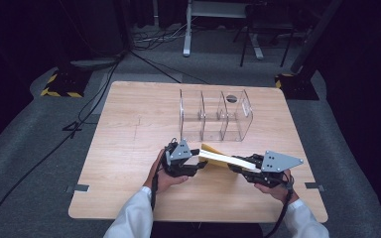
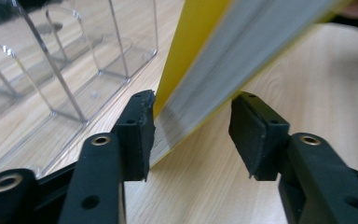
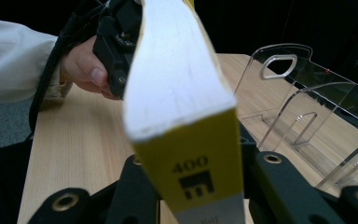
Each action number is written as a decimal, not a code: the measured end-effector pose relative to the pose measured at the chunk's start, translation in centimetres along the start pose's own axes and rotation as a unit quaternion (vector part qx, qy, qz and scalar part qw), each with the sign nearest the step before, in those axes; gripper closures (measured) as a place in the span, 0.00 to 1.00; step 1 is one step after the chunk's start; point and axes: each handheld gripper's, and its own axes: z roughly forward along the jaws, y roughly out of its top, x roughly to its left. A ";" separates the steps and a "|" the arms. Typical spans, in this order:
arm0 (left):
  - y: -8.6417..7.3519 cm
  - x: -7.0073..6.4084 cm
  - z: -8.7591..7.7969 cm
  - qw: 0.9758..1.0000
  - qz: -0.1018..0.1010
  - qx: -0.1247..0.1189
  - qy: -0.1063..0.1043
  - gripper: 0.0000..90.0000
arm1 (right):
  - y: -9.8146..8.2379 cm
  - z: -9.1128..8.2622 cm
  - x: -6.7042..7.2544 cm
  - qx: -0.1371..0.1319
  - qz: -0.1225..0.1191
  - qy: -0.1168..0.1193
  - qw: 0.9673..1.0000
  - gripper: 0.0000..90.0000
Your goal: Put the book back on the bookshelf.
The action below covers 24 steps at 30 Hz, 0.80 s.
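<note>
surface (image 1: 129, 148): wooden | clear divider rack (image 1: 216, 116): toward far edge, right of centre | yellow book (image 1: 225, 159): held above near edge, in front of rack | right claw (image 1: 239, 168): clamped on book | left claw (image 1: 201, 163): released, jaws astride book's other end

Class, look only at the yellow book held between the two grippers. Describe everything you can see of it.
The book is a closed, thick paperback with a yellow cover and a white page block. Its spine bears "400" and a black logo. It hangs above the wooden table, just in front of the clear acrylic organizer. The right gripper clamps its spine end. At the other end, the left gripper has its jaws apart around it, one pad touching the cover.
</note>
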 end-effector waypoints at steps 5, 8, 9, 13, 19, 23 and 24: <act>0.6 -0.6 -0.8 1.000 0.016 -0.004 0.001 0.46 | 0.6 -0.7 0.1 -0.022 0.026 0.017 0.999 0.84; 0.6 -0.9 -0.5 1.000 0.015 0.001 0.001 0.42 | 0.6 -0.8 0.2 -0.026 0.036 0.023 0.999 0.84; 0.6 -0.9 -0.3 1.000 0.011 0.004 -0.001 0.38 | 0.6 -0.9 0.2 -0.026 0.034 0.026 0.999 0.84; 0.5 -0.9 1.0 1.000 0.006 0.013 -0.013 0.32 | 0.3 -1.1 0.1 -0.032 0.037 0.033 0.998 0.84; 0.4 -1.6 1.9 0.999 0.020 0.024 -0.010 0.43 | -1.0 -1.6 -0.7 -0.037 0.044 0.044 0.997 0.79; 0.1 -1.6 1.9 1.000 0.012 0.016 -0.007 0.46 | -2.6 -1.7 -0.3 -0.004 0.035 0.027 0.999 0.79; 0.0 -1.6 2.0 1.000 0.009 0.016 -0.007 0.47 | -2.9 -1.7 -0.3 -0.003 0.037 0.026 0.999 0.79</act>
